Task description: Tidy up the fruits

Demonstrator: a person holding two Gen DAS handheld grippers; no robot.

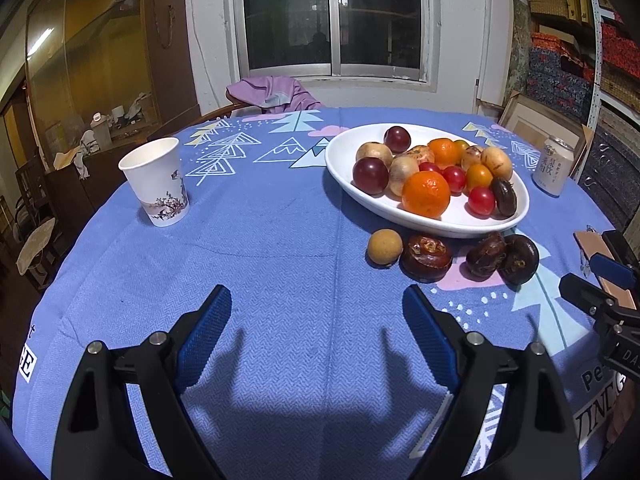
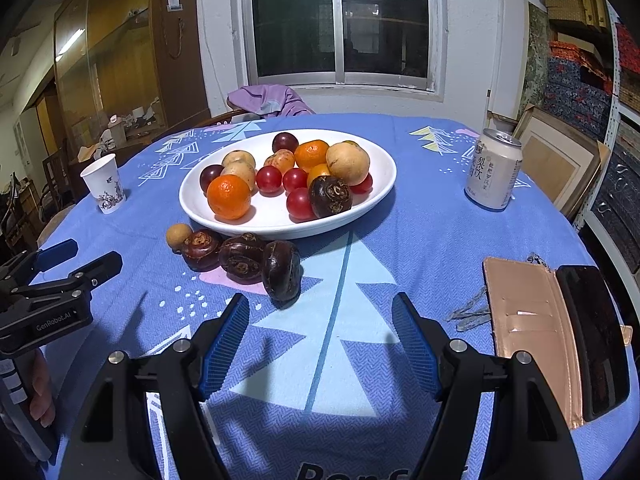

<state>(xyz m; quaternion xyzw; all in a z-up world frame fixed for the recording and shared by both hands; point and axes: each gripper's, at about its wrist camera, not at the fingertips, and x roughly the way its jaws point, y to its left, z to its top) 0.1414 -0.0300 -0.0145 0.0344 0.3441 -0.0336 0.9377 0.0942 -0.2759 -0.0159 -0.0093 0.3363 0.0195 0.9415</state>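
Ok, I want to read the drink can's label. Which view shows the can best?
The right wrist view: the can stands large and whole right of the plate, its printed characters legible. In the left wrist view the can is smaller, near the frame's right edge, and its print is harder to read.

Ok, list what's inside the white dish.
The dish holds two oranges, red cherry tomatoes, dark plums, tan round fruits and one dark water chestnut. Anything beneath the pile is hidden.
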